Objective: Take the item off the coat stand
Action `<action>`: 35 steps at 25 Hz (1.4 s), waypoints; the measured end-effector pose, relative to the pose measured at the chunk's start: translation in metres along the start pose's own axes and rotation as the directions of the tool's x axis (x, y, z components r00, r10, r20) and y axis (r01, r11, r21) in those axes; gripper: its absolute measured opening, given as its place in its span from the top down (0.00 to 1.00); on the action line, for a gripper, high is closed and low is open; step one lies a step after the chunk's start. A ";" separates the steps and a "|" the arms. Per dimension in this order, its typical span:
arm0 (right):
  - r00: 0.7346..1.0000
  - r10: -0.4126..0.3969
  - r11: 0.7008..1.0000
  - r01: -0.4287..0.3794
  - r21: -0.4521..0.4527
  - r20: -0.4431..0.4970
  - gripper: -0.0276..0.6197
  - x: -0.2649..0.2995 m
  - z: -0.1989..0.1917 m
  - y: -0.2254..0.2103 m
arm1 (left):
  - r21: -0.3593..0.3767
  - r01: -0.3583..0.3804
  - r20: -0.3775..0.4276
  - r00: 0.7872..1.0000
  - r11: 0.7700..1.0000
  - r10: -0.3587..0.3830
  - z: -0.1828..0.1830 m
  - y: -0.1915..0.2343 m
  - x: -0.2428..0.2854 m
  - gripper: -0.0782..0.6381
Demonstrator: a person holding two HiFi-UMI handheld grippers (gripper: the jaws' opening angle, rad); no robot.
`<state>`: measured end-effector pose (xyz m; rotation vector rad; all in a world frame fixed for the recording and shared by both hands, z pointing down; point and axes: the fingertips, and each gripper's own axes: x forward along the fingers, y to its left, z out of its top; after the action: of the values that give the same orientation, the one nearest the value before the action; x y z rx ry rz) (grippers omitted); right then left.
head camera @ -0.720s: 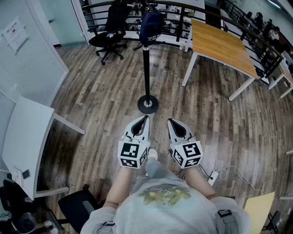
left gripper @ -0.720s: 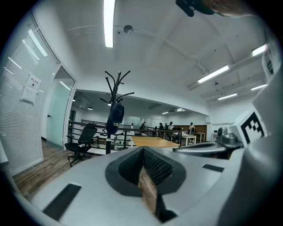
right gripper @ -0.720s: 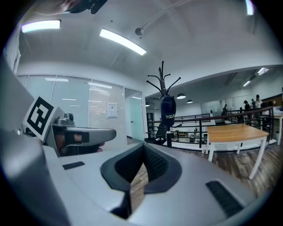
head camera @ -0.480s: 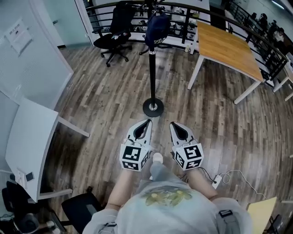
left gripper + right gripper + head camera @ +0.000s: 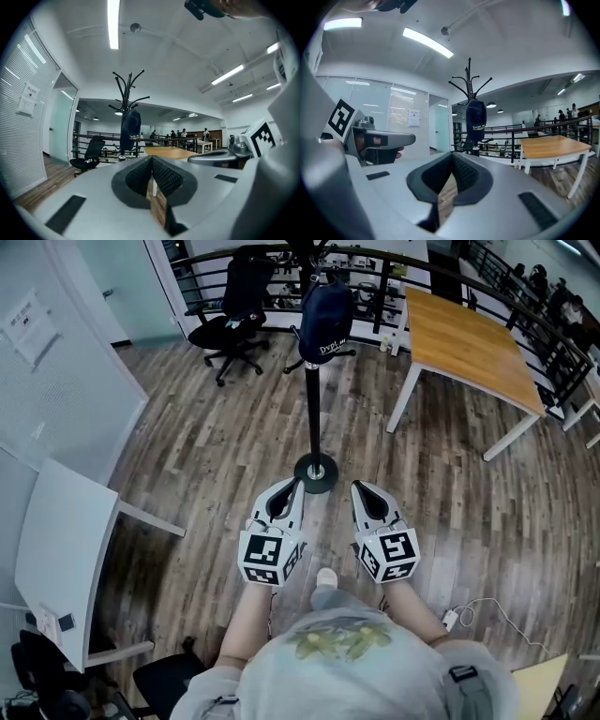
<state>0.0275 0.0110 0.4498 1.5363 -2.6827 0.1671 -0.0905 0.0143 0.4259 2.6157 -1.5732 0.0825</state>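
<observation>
Left gripper [image 5: 298, 484] was clenched, its jaws pressed together on nothing, and the right gripper [image 5: 357, 487] was clenched and empty as well. Both were held level and side by side in front of the person, pointing toward the coat stand [image 5: 313, 409]. In the head view, the stand's round base sat on the wooden floor [image 5: 216, 456], showing between the two gripper tips and just beyond them. A dark blue cap [image 5: 325, 320] with white lettering hung high on the stand, under its curved hooks, well apart from both grippers. In the left gripper view it appeared left of center above the closed jaws; in the right gripper view, slightly right. A wooden desk [image 5: 469, 334] stood right of the stand, and a black office chair [image 5: 230, 310] stood behind it to the left, by a dark railing [image 5: 394, 257].
</observation>
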 end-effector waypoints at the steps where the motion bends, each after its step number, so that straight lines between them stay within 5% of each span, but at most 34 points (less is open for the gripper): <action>1: 1.000 0.000 1.000 0.000 0.000 0.007 0.94 0.007 0.003 -0.005 | 0.002 -0.002 0.006 1.000 1.000 0.002 0.004 0.004 0.007 0.87; 11: 0.997 0.055 0.998 -0.054 -0.020 0.059 0.84 0.057 0.028 -0.038 | 0.036 -0.048 0.057 0.997 0.998 0.046 0.029 0.022 0.054 0.85; 21: 0.995 0.071 0.997 -0.070 -0.012 0.073 0.75 0.083 0.047 -0.050 | 0.051 -0.073 0.039 0.997 0.996 0.071 0.032 0.039 0.076 0.66; 35: 0.995 0.043 0.999 -0.043 -0.002 0.092 0.73 0.126 0.059 -0.094 | 0.065 -0.067 0.074 0.995 0.996 0.062 0.050 0.060 0.138 0.61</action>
<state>0.0450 -0.1510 0.4096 1.5231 -2.7875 0.0999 -0.0782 -0.1403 0.3916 2.6463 -1.7079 0.0463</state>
